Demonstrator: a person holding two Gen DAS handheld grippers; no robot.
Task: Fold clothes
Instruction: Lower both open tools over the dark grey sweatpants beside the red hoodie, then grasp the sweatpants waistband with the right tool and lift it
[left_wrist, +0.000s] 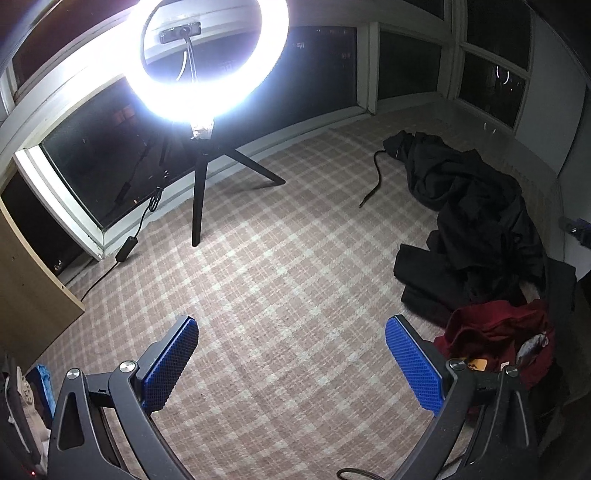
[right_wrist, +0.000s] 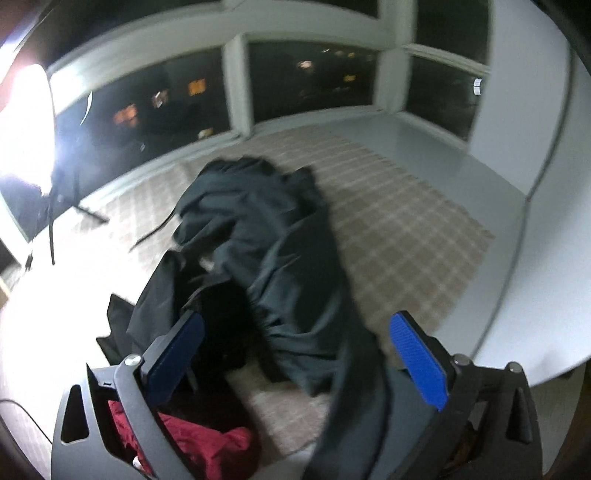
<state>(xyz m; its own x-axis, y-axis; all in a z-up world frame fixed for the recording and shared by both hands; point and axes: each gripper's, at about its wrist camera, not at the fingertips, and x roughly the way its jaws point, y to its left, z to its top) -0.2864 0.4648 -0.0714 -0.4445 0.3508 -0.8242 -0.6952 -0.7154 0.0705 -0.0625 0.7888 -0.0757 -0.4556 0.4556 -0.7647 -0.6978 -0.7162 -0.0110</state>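
Two heaps of clothing lay on the plaid bedcover: a crumpled black garment at the right of the left wrist view, and a dark red garment bunched just beside its near end. The left gripper hung over bare bedcover with its blue pads spread wide and nothing between them. The right gripper was likewise spread wide, poised above the near end of the black garment; cloth showed between its fingers in the blurred right wrist view, but the pads did not appear to press on it.

The black garment's long axis ran from its near end by the red garment away toward the dark windows, with a thin cord trailing off its far end toward the ring light. Which end was collar or hem I could not tell from the crumple.

Several things could have gone wrong from here. A pinch on such a bunched heap would likely have caught more than one layer, or a fold of the red garment with it, so that the piece lifted twisted instead of spreading. Dragging it toward the ring light's tripod risked snagging the cord on a leg and tipping the lamp. The glare also washed out the near bedcover in the right wrist view, making edges hard to judge.
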